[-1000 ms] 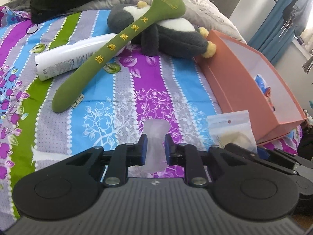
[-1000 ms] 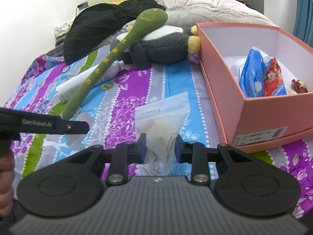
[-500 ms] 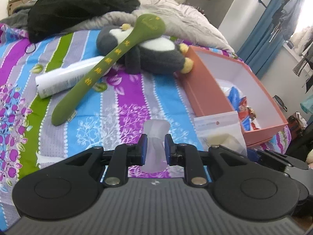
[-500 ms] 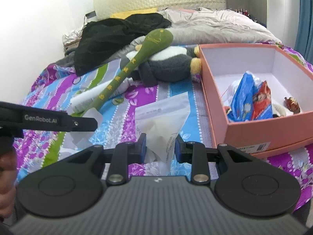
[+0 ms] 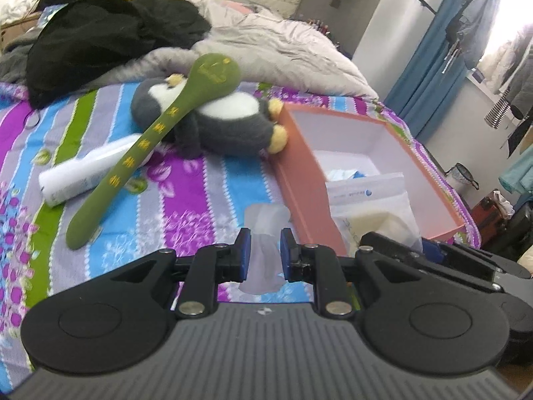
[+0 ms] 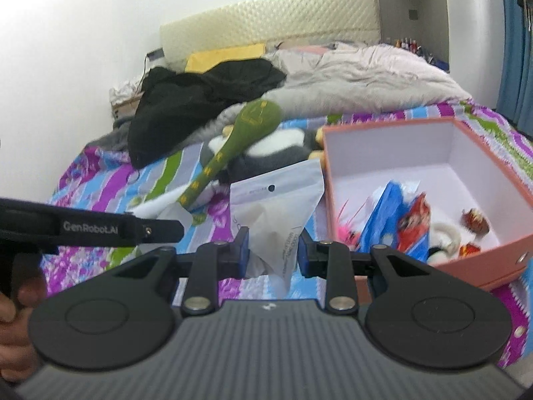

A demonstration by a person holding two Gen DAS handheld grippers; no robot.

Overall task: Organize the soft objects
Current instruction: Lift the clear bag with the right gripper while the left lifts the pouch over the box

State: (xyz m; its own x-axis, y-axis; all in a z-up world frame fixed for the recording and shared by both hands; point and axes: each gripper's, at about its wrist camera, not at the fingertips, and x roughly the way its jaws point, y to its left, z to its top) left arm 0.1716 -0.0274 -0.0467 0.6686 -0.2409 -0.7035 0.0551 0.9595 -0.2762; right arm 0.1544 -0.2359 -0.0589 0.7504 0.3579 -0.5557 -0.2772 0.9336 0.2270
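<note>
Right wrist view: my right gripper (image 6: 270, 250) clamps a white pouch (image 6: 278, 206), my left gripper (image 5: 261, 250) a translucent packet (image 5: 263, 230), both beside the half-filled orange box (image 6: 493, 266); plush penguin (image 5: 226, 123) and green stick (image 5: 156, 136) remain mid-bed.

Matt plush penguin (image 5: 230, 123), glossy plastic pouch (image 6: 283, 206)

A small frosted, translucent pouch (image 5: 263, 233) hangs crumpled and upright, pinched at its middle above the striped bedspread (image 5: 186, 193). A larger white zip pouch (image 6: 278, 200) with cream padding inside is likewise held up, beside the salmon box (image 6: 429, 123) at the bed's right edge, which holds blue and red packets (image 6: 399, 213). A green plush spoon (image 5: 156, 133) lies slantwise across a grey penguin plush (image 5: 226, 120).
</note>
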